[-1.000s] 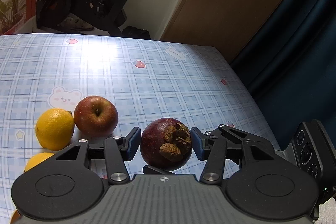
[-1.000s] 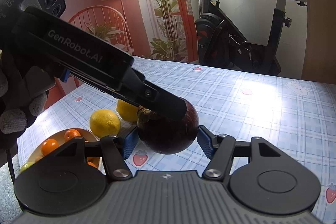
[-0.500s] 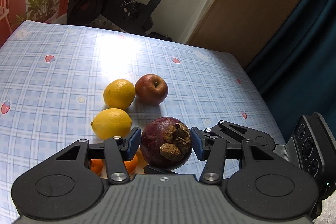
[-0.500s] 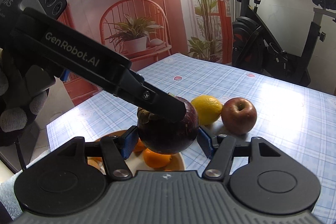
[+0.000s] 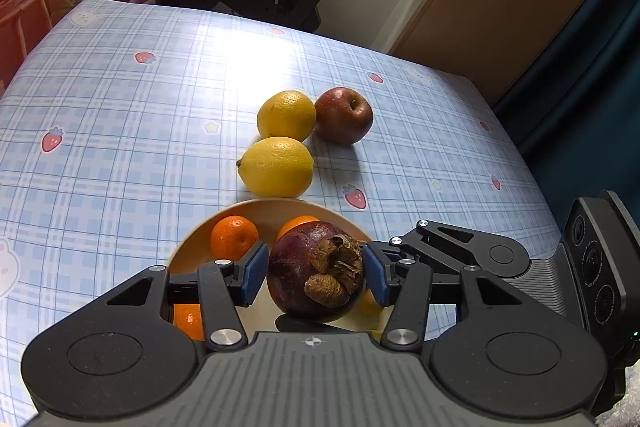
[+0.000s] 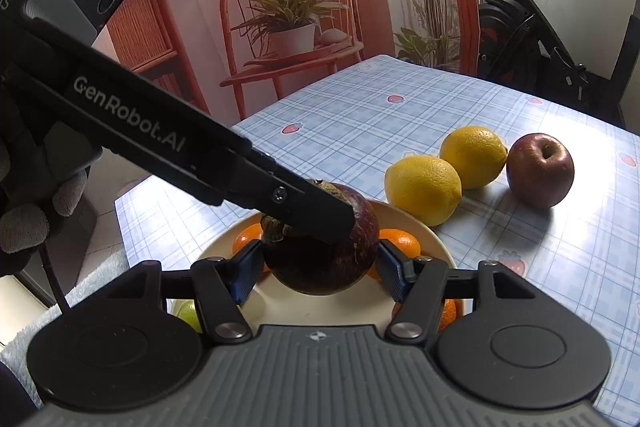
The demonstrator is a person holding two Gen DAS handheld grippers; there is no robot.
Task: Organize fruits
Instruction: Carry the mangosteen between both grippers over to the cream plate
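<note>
my left hand-held gripper (image 5: pixel 316 273) holds a dark purple mangosteen (image 5: pixel 316 271). its blue pads (image 5: pixel 255 273) press on both sides of the fruit, so the jaws are about half way closed around it. the dry brown leaves of the mangosteen face my left camera.

my right hand-held gripper (image 6: pixel 320 269) is on the same mangosteen (image 6: pixel 336 263) from another side. its pads (image 6: pixel 248 273) sit right at the fruit on both sides too. one black finger of the left hand-held gripper lies across the top of the fruit in the right view.

the mangosteen hangs in the air just over a tan bowl (image 5: pixel 256 213). in the bowl there are little oranges (image 5: pixel 234 237), and a green fruit (image 6: pixel 186 313) peeks out at the near edge in the right view.

the bowl sits on the worktop (image 5: pixel 120 131), which has a blue check cloth with strawberries on it. just past the bowl lies a lemon (image 5: pixel 276 167). behind it is a second lemon (image 5: pixel 286 115), and a red apple (image 5: pixel 344 115) sits right beside that one. the three fruits are close together.

i wear a grey glove (image 6: pixel 24 227) on my left hand.
</note>
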